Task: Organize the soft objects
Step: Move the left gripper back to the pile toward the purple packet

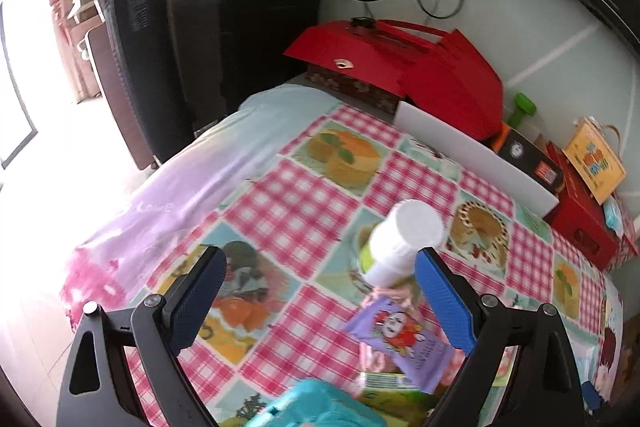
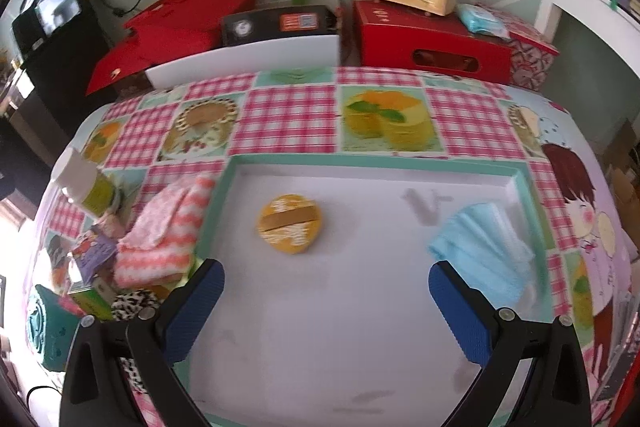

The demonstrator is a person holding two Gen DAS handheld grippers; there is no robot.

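Both claws are spread and empty. The striped socks [image 2: 166, 235] lie left of the right claw [image 2: 326, 297], beside the tray [image 2: 224, 187]. The left claw [image 1: 320, 291] looks nearer.

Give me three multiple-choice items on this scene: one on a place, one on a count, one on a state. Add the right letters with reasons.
1. Where does the blue folded cloth lie?
A. in the tray
B. on the red box
C. beside the bottle

2. How many things lie in the tray?
A. one
B. two
C. four

3. How is the right gripper?
A. shut on the cloth
B. shut on nothing
C. open

Key: 1 A, the cloth rests by the tray's right wall. 2 B, only the cloth and the round yellow piece. 3 C, its fingers stand wide apart, holding nothing.
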